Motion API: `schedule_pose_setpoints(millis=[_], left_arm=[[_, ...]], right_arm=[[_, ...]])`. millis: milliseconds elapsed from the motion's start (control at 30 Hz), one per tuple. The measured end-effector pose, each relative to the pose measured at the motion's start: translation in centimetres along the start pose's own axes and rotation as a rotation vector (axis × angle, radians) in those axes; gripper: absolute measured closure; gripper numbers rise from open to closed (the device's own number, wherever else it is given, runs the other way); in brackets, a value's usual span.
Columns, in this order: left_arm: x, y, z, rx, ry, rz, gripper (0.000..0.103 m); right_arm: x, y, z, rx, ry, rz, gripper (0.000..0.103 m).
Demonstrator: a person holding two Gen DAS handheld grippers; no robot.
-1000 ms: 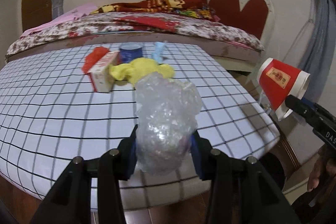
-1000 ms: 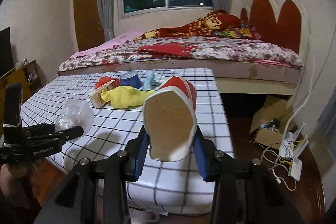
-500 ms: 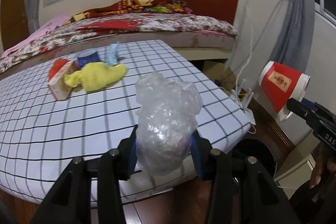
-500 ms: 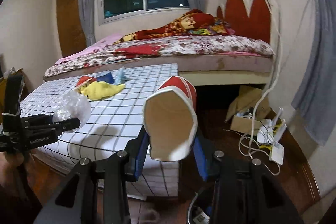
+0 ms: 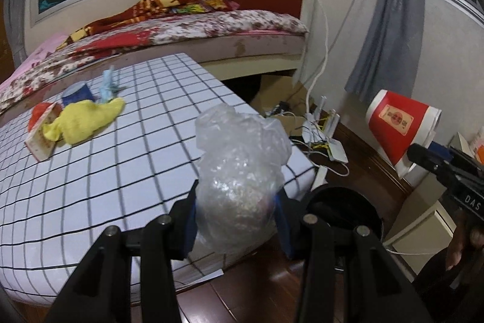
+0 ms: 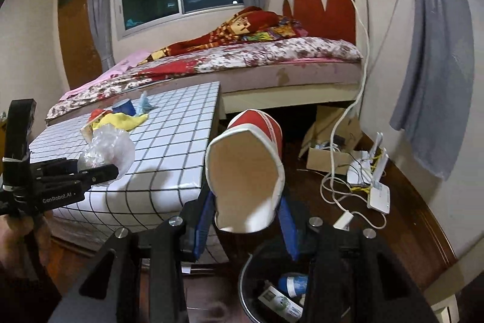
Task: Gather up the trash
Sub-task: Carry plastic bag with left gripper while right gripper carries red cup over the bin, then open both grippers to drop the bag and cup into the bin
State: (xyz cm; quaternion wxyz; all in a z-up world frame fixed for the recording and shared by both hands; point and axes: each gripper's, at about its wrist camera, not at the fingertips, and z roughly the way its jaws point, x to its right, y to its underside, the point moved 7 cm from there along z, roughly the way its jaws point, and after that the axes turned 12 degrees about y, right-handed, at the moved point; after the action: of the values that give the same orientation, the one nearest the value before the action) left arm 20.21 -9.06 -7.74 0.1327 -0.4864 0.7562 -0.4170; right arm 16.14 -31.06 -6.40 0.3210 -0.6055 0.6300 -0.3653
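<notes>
My left gripper is shut on a crumpled clear plastic bag, held in the air past the table's right front corner; it also shows in the right wrist view. My right gripper is shut on a squashed red-and-white paper cup, held above a black trash bin on the floor. The cup also shows in the left wrist view, and the bin sits just right of the bag. Trash lies in the bin.
On the checked table lie a yellow cloth, a small carton, a blue cup and a light blue wrapper. A bed stands behind. Cables and a router lie on the wooden floor.
Both grippers have swung right, off the table toward the floor. The black bin has come into view under the cup and beside the bag. Both grips are unchanged.
</notes>
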Motion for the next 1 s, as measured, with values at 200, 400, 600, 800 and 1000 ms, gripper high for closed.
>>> schedule_pose_setpoints(millis=[200,400,600,800,1000], left_arm=[[2.3,0.0,1.2,-0.016,0.042,0.028,0.058],[5.3,0.5,2.8,-0.043,0.094,0.070,0.058],[7.5,1.4,4.6,-0.080,0.138,0.090,0.058],[9.1,2.3,6.3,-0.121,0.171,0.102,0.058],[11.1,4.2,8.9,-0.199,0.217,0.110,0.058]], right_arm=[[2.0,0.9,-0.5,-0.018,0.030,0.019,0.060],[4.1,1.8,-1.1,-0.030,0.058,0.034,0.060],[5.6,3.4,-1.0,-0.064,0.074,0.039,0.060],[7.5,5.2,-0.4,-0.104,0.089,0.063,0.060],[9.1,7.0,0.5,-0.153,0.087,0.068,0.060]])
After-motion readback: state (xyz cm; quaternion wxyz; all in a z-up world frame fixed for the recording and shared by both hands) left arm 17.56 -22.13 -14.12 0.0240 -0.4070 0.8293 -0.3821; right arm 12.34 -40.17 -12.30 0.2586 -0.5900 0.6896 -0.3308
